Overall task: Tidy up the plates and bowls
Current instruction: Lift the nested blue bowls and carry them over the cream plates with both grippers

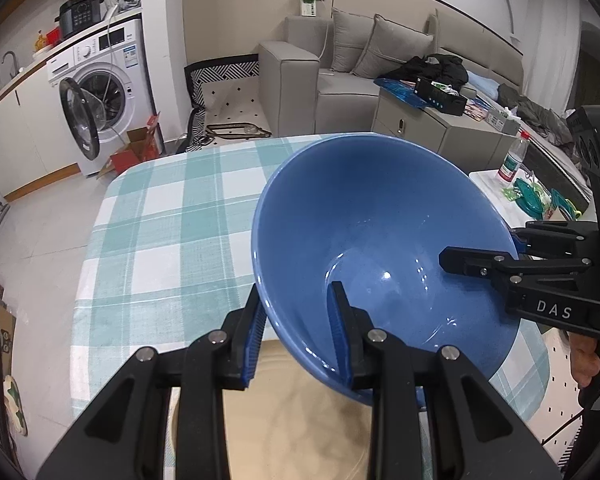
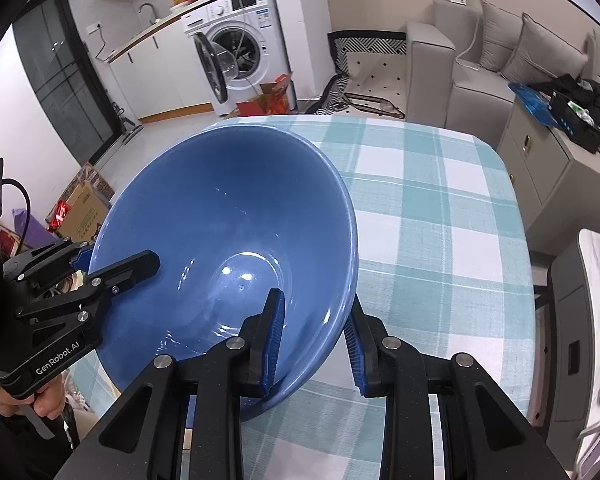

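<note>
A large blue bowl (image 1: 380, 216) is held tilted above the checked tablecloth, and it fills the right wrist view too (image 2: 220, 208). My left gripper (image 1: 300, 312) is shut on the bowl's near left rim, one finger inside and one outside. My right gripper (image 2: 316, 320) is shut on the opposite rim the same way. Each gripper shows in the other's view: the right one (image 1: 480, 256) at the bowl's right rim, the left one (image 2: 116, 264) at its left rim.
The table with the teal and white checked cloth (image 1: 172, 208) lies under the bowl, with a beige surface (image 1: 300, 420) at its near edge. A side table with a bottle (image 1: 512, 156) stands to the right. A washing machine (image 1: 96, 96) and sofa (image 1: 340, 68) stand behind.
</note>
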`<control>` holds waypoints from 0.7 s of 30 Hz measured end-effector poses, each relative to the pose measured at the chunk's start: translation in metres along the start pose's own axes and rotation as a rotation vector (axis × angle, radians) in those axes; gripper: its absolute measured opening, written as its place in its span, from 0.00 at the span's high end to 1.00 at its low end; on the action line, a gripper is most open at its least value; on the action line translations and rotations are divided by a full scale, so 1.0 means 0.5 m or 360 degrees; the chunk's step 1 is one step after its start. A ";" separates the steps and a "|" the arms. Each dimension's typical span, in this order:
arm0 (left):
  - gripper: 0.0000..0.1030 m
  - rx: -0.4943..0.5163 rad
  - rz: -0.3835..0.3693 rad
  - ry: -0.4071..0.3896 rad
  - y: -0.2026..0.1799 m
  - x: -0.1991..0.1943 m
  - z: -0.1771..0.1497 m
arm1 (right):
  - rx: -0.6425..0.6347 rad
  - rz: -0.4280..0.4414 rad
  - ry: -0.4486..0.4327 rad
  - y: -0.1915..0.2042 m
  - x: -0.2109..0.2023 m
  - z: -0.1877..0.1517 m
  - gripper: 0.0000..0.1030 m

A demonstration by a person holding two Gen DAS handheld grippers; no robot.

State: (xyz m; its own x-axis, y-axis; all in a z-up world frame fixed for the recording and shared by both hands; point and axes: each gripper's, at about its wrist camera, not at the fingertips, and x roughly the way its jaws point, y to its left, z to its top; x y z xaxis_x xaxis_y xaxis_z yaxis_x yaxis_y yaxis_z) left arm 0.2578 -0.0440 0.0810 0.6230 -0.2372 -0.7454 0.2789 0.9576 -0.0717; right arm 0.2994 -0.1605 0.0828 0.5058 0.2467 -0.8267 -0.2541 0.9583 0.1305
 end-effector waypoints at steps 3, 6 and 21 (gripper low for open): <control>0.72 -0.0011 0.0015 -0.0009 0.012 -0.015 -0.007 | -0.0022 0.0016 0.0004 0.019 -0.003 0.001 0.72; 0.72 -0.0021 0.0034 -0.0017 0.022 -0.030 -0.014 | -0.0043 0.0030 0.0004 0.037 -0.009 0.003 0.72; 0.72 -0.0094 0.0086 -0.0033 0.066 -0.082 -0.073 | -0.0143 0.0076 -0.0005 0.111 -0.019 -0.011 0.72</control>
State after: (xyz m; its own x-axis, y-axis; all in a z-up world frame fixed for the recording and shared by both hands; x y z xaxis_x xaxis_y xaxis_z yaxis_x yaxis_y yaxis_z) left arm 0.2148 0.0034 0.0852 0.6511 -0.1880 -0.7354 0.2012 0.9769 -0.0716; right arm 0.2759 -0.1102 0.0950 0.4936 0.2922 -0.8191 -0.3510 0.9287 0.1198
